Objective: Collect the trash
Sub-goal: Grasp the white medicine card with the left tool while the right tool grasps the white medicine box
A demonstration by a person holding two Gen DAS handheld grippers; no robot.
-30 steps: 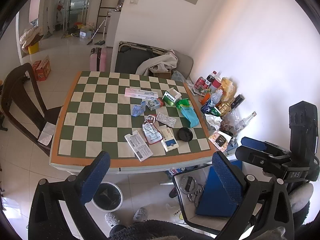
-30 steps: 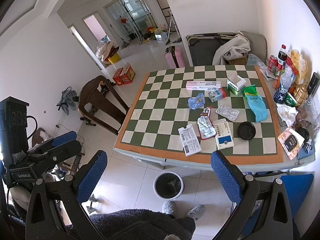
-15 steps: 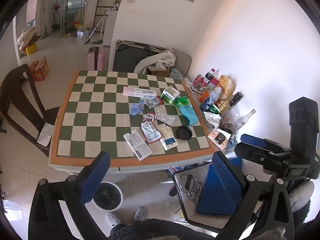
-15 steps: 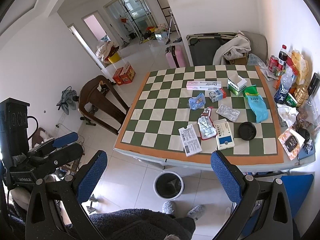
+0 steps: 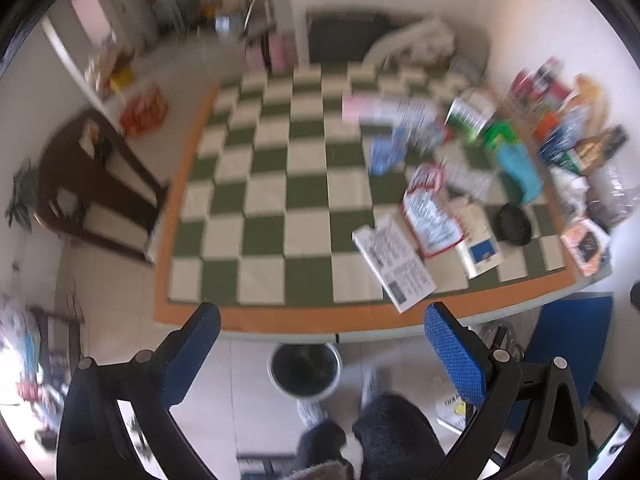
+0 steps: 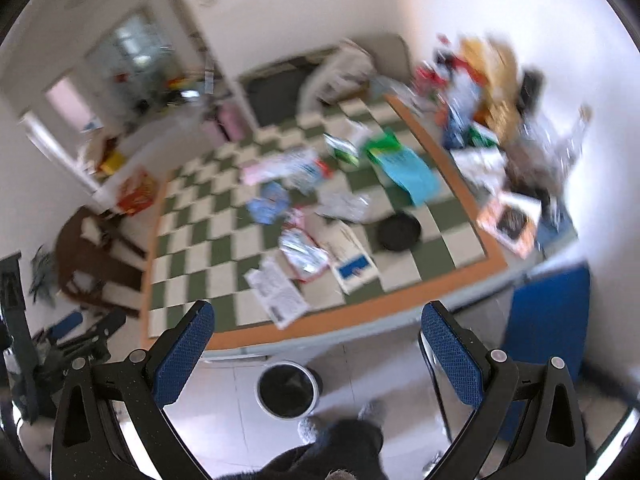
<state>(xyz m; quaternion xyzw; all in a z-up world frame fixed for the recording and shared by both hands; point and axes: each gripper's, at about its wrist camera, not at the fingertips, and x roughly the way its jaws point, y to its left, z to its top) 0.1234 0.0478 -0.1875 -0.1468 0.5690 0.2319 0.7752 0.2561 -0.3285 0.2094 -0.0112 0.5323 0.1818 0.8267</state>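
Both views are motion-blurred. A checkered table (image 5: 280,316) (image 6: 440,292) carries scattered trash: a white leaflet box (image 5: 394,266) (image 6: 278,292), a red-edged foil packet (image 5: 432,216) (image 6: 304,256), a white-and-blue box (image 5: 478,240) (image 6: 354,258), a black lid (image 5: 514,230) (image 6: 400,232), a teal bag (image 5: 518,170) (image 6: 412,172), a long pink box (image 5: 384,110). A round bin (image 5: 305,368) (image 6: 289,389) stands on the floor under the front edge. My left gripper (image 5: 322,350) and right gripper (image 6: 318,348) are open and empty, before the table's front edge.
A dark wooden chair (image 5: 88,184) (image 6: 96,264) stands left of the table. Bottles and snack packs (image 5: 568,120) (image 6: 480,92) crowd the right wall. A blue panel (image 5: 568,344) (image 6: 548,320) stands at the right front. My legs and slippers (image 5: 372,408) are below.
Both grippers swung and moved closer to the table; the left view turned left, so the right gripper dropped out of it. The right view tilted. Both stayed open.
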